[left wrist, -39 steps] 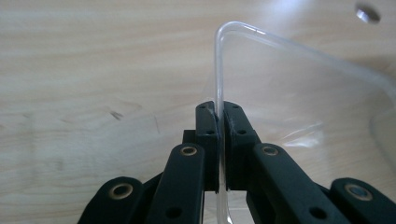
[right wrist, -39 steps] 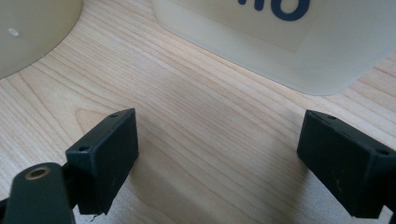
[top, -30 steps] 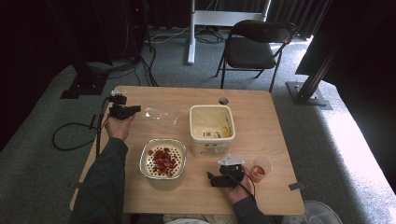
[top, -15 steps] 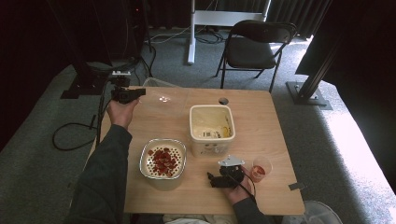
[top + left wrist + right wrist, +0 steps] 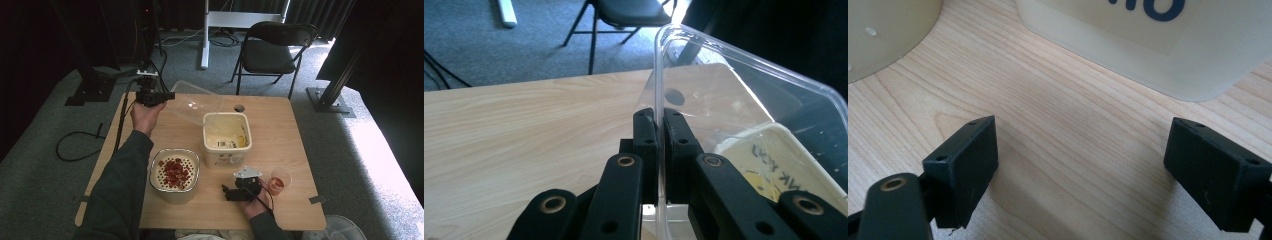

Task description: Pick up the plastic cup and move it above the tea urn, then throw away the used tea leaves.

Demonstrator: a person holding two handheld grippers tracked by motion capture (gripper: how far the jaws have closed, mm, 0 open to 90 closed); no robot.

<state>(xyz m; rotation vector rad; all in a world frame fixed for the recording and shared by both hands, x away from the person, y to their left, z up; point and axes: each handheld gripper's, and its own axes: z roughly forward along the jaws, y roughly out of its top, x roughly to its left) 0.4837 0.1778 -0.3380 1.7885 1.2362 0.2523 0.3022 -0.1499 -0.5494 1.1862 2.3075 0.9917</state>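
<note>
**Clear lid held over the tub**

Grey carpet and dark curtains ring a pale wood surface (image 5: pixel 290 135). Nearest the person, the right gripper (image 5: pixel 239 191) rests low on the wood, jaws spread wide and holding nothing; its own view looks between them at bare grain and the tub's wall. Just to its right stands a small clear cup (image 5: pixel 279 179) with something red in it. To its left sits a perforated bowl (image 5: pixel 174 175) of red pieces.

Mid-surface is the cream tub (image 5: pixel 226 138), open, with residue inside. Above its far-left corner hangs the clear lid (image 5: pixel 192 105), tilted, pinched by its rim in the left gripper (image 5: pixel 156 97), whose jaws are pressed together on the thin edge.

By the look of it, the lid is light, thin and somewhat flexible, and smooth enough to slip or twist in a rim-only pinch; a grip at the middle of one side would steady it better than a corner. The tub's raised walls lie directly under it, and the bowl is near enough to be nudged.

Beyond the surface stand a folding chair (image 5: pixel 274 47) and a white stand (image 5: pixel 205 30).
</note>
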